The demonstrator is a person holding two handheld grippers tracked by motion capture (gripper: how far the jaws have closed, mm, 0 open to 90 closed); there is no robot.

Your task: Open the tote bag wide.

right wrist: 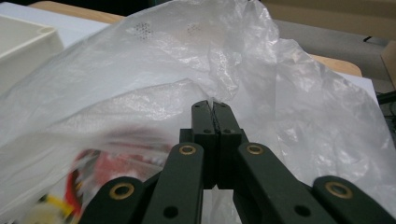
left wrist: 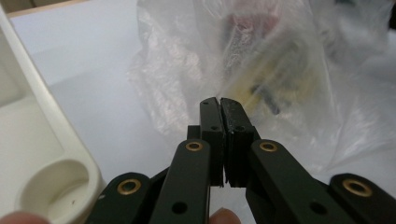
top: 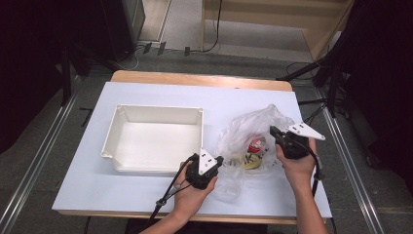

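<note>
Forearms come in from the table's near edge in the high view, each hand carrying a gripper. The left gripper (top: 220,161) sits at the near left edge of a clear plastic bag (top: 246,127), with its jaws pressed together; in the left gripper view (left wrist: 220,100) the tips meet right at the film, though whether a fold is caught between them is hard to tell. The right gripper (top: 273,130) reaches the bag's right side, and in the right gripper view (right wrist: 212,103) its jaws are closed on a thin fold of the bag's plastic. The bag lies crumpled on the white table (top: 146,92), holding a red-labelled item (top: 256,145) and a yellow one (top: 251,161), both blurred. Just left of it stands a white plastic bin (top: 113,131). Beyond the table's far wooden edge lies grey floor.
</note>
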